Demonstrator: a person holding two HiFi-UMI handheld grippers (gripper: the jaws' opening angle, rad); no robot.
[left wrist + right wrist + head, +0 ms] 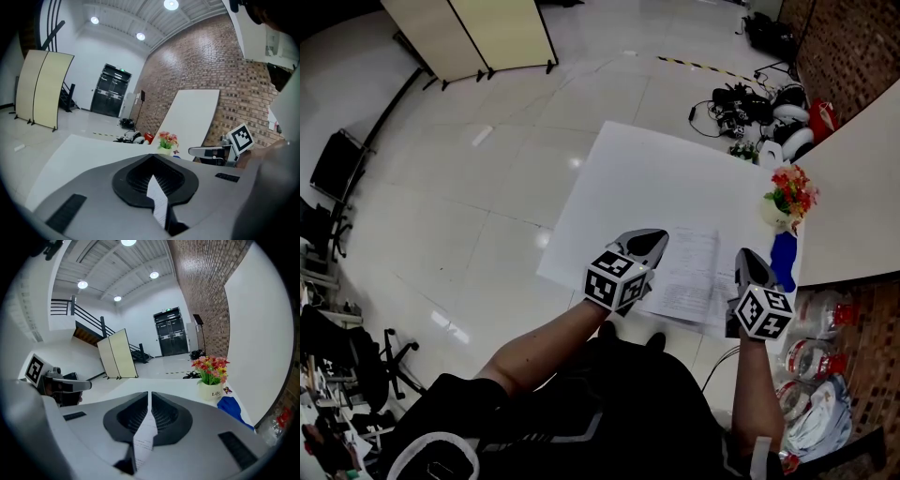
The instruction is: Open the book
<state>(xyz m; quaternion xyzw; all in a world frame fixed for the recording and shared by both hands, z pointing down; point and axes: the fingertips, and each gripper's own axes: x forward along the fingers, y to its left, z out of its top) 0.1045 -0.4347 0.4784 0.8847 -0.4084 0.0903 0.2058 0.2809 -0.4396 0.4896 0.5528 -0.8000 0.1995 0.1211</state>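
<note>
The book (689,274) is a thin sheaf of white printed pages, spread between my two grippers above the front edge of the white table (619,187). My left gripper (652,242) holds the book's left side. In the left gripper view its jaws (152,163) are shut on a printed page (158,202). My right gripper (749,259) holds the right side. The right gripper view shows those jaws (149,398) shut on a page edge (143,439). Each gripper shows in the other's view, the right gripper (212,151) and the left gripper (65,384).
A pot of red and yellow flowers (787,195) stands at the table's right edge, with a blue object (783,260) just in front of it. A second white board (853,202) lies to the right. Cables and bags (759,108) sit on the floor beyond.
</note>
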